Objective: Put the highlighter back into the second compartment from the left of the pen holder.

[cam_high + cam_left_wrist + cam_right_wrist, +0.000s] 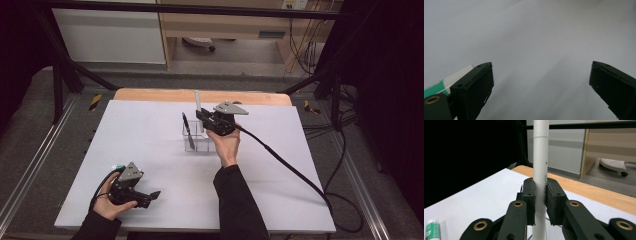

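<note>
My right gripper (204,116) is shut on a white pen (197,101) and holds it upright over a clear compartment holder (199,142) at the middle of the white mat. In the right gripper view the white pen (541,165) stands clamped between the pads (531,195) of that gripper (540,197). A black pen (187,130) leans in the holder's left side. My left gripper (151,196) rests low at the front left of the mat, open with nothing between its fingers (477,85). A green-and-white tube (451,80) lies just beside its left jaw.
The white mat (150,135) covers a wooden table whose far edge (150,94) shows at the back. A green-and-white tube (432,228) lies on the mat low in the right gripper view. The right gripper's cable (290,167) trails across the mat's right side.
</note>
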A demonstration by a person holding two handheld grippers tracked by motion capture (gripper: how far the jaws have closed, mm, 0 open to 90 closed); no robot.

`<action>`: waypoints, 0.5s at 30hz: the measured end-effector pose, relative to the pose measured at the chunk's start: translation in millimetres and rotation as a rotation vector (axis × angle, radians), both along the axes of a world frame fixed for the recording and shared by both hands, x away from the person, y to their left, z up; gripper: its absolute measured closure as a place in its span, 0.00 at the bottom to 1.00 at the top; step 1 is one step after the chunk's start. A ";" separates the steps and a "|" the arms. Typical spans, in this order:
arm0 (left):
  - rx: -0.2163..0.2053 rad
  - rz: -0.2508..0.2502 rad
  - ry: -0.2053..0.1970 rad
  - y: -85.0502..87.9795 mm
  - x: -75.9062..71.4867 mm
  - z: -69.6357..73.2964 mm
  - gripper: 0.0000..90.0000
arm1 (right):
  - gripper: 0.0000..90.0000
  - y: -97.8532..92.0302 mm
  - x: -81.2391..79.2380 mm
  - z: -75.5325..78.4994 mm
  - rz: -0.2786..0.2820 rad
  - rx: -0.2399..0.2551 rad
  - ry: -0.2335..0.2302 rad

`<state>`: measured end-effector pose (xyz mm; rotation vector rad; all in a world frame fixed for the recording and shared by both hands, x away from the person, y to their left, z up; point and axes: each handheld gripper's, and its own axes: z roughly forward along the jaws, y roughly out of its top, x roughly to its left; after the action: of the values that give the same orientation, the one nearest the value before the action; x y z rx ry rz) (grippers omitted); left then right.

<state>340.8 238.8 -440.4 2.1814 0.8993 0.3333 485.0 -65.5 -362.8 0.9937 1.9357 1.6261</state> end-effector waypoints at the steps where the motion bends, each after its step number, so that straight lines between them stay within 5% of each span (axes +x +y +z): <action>1: 0.001 -0.001 0.000 -0.1 0.0 0.0 0.06 | 0.88 0.5 0.3 -1.5 0.000 -0.004 0.003; 15: 0.002 -0.005 0.002 -0.6 -0.2 -0.4 0.06 | 0.88 1.1 -0.4 -29.6 0.004 -0.024 0.052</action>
<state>340.5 238.2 -440.8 2.1855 0.8949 0.3296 484.6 -64.4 -392.4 1.0330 1.9873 1.5909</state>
